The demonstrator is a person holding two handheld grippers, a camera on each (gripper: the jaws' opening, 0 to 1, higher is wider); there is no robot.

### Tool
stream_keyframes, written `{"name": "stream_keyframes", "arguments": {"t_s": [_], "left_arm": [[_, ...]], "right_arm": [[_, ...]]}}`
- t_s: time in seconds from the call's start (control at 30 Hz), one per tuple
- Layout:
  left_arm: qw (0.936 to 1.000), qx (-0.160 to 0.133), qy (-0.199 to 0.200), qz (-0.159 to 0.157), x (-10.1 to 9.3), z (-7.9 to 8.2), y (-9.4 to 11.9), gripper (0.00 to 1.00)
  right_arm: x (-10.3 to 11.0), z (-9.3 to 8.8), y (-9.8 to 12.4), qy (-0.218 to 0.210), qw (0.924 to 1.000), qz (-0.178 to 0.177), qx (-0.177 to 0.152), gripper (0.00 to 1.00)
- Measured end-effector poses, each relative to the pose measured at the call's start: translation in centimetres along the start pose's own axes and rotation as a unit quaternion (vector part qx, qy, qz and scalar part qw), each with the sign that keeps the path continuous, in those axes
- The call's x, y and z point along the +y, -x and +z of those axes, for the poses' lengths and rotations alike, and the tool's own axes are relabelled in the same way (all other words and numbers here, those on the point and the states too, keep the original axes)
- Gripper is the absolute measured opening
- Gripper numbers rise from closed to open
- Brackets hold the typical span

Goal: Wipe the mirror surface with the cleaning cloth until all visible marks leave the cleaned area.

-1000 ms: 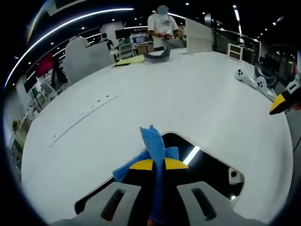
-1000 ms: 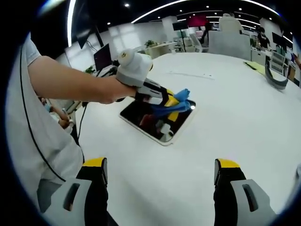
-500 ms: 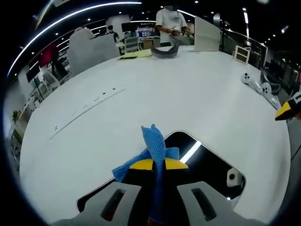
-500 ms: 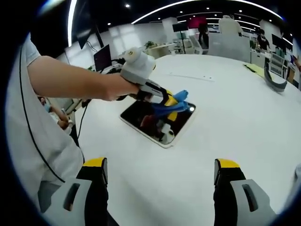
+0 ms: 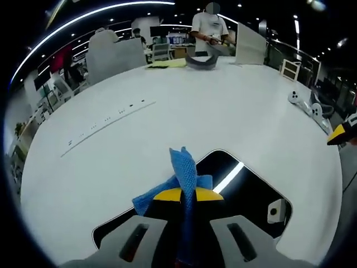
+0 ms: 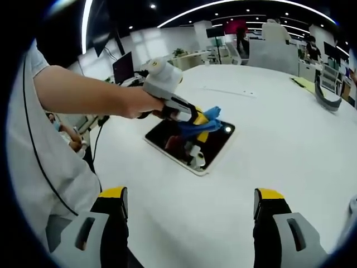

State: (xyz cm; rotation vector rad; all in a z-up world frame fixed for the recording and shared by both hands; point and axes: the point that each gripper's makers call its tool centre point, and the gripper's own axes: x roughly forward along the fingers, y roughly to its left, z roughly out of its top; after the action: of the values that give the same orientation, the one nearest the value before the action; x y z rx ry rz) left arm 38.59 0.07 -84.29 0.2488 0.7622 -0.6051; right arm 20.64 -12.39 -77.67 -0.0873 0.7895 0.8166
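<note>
A dark rectangular mirror [image 5: 245,184] [image 6: 215,140] lies flat on the white table [image 5: 184,111] [image 6: 290,139]. My left gripper [image 5: 187,195] [image 6: 202,124] is shut on a blue cleaning cloth [image 5: 182,167] [image 6: 201,124], which hangs over the mirror's near part. In the right gripper view a person's bare arm [image 6: 83,95] holds that gripper above the mirror. My right gripper [image 6: 189,204] stands open over bare table, nearer to me than the mirror, with nothing between its fingers. Its yellow tip [image 5: 340,134] pokes into the left gripper view at the right edge.
Far across the table a person [image 5: 211,28] stands by a grey curved object [image 5: 201,61] and a yellow sheet [image 5: 167,64]. White controllers [image 5: 304,100] lie at the right. A row of small dark marks [image 5: 100,125] runs along the table's left.
The left gripper view has shifted a little, showing more of the mirror's far end. In the right gripper view the left gripper with the cloth has edged slightly over the mirror.
</note>
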Motion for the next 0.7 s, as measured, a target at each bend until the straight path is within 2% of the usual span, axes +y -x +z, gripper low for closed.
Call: {"name": "stream_keyframes", "arguments": {"t_s": [0.47,0.7], "left_arm": [[0.9999,0.003,-0.016,0.002,-0.3,-1.1,1.1,0.04],[0.9999,0.012,-0.011,-0.001,-0.7,-1.9,1.9,0.04]], "right_arm": [[0.2,0.5,0.7,0.012,0.9999,-0.004,-0.007,0.93],[0.4,0.6,0.9,0.014,0.9999,-0.004,-0.01,0.93]]}}
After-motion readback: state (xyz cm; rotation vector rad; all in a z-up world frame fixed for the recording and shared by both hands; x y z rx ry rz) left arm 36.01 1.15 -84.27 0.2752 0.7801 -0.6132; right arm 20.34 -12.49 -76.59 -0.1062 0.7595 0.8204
